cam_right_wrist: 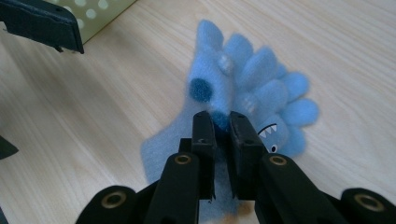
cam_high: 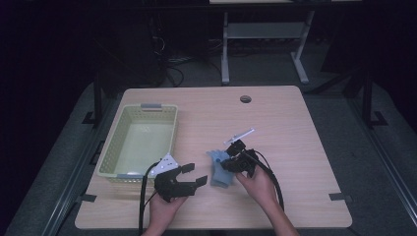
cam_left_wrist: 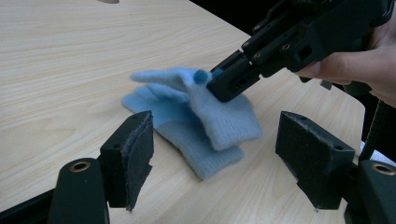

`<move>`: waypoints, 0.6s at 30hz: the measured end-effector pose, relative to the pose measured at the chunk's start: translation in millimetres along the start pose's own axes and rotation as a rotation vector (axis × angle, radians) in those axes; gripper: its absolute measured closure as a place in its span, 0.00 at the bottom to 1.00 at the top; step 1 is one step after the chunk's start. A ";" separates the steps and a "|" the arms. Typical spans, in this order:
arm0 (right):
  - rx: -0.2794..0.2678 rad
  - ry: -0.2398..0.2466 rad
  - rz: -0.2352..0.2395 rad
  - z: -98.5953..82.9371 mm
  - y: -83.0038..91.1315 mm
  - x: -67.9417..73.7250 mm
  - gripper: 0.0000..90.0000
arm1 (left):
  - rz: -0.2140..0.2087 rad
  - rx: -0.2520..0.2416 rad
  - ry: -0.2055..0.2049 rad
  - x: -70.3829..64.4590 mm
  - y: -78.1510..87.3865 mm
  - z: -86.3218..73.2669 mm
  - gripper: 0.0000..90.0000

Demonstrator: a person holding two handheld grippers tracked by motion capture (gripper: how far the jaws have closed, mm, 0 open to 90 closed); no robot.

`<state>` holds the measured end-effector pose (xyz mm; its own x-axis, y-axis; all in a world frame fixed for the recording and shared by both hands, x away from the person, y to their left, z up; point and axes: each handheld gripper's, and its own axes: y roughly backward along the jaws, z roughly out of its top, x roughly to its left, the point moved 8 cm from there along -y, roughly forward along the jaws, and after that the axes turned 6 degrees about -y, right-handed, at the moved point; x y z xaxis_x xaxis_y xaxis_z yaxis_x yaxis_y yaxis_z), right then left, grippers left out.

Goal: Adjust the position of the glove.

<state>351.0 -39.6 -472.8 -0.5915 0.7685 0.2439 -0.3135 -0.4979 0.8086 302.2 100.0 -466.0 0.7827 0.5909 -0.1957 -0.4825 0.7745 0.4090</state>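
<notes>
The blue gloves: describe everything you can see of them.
The blue gloves are a light-blue fleecy pair, stacked one on the other on the wooden table, right of the basket. Darker blue dots and a small toothed face mark the top glove. The right gripper has its fingers pinched shut on the top glove, lifting part of it while the lower glove lies flat. The open left gripper sits just short of them.

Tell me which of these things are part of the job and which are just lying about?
Part of the job:
- blue gloves, a stacked pair
- right claw, pinched on the top glove
- left claw, open beside them

Just lying about:
- syringe, behind the gloves
- yellow basket, perhaps where the gloves go; I cannot tell
</notes>
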 end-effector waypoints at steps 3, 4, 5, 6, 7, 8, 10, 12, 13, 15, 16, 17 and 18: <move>0.006 -0.004 0.007 0.0 -2.5 2.0 0.91 | -0.001 -0.004 0.001 0.1 -0.1 0.2 0.30; 0.008 -0.005 0.008 -0.2 -3.3 2.2 0.91 | 0.000 -0.004 0.000 0.3 0.0 0.3 0.30; 0.012 -0.005 0.008 -0.5 -4.2 2.2 0.91 | 0.000 -0.004 0.000 0.3 0.0 0.4 0.30; 0.014 -0.007 0.006 -0.7 -5.3 1.7 0.91 | 0.000 -0.005 0.000 0.4 0.0 0.4 0.30; 0.016 -0.013 0.010 -0.9 -6.6 1.5 0.91 | -0.001 -0.004 0.000 0.4 -0.1 0.3 0.30; 0.020 -0.020 0.008 -1.5 -8.1 0.9 0.90 | -0.002 -0.003 0.000 0.3 -0.2 0.2 0.30; 0.028 -0.029 0.003 -3.1 -12.4 -0.5 0.90 | -0.003 0.002 0.001 -0.3 -0.4 -0.1 0.30; 0.030 -0.037 -0.007 -4.8 -16.2 -1.5 0.90 | -0.004 0.001 0.002 -0.7 -0.7 -0.1 0.30; 0.032 -0.043 -0.010 -5.9 -18.1 -1.8 0.89 | -0.005 0.002 0.003 -0.7 -0.7 -0.2 0.30; 0.036 -0.045 -0.018 -7.8 -22.5 -2.2 0.89 | -0.004 0.002 0.001 -0.2 -0.4 -0.3 0.30; 0.044 -0.042 -0.021 -9.1 -24.6 -2.4 0.88 | -0.004 0.002 0.001 -0.1 -0.4 -0.4 0.30; 0.049 -0.040 -0.022 -10.3 -26.5 -2.3 0.87 | -0.004 0.002 0.002 -0.1 -0.4 -0.4 0.30; 0.050 -0.040 -0.023 -11.1 -28.0 -2.1 0.87 | -0.005 0.001 0.004 -0.2 -0.6 -0.5 0.30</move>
<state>352.8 -31.8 -501.9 -0.5541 0.7954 0.2454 -0.2886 -0.4601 0.8397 302.1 99.6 -466.7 0.7834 0.5880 -0.2011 -0.4781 0.7770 0.4094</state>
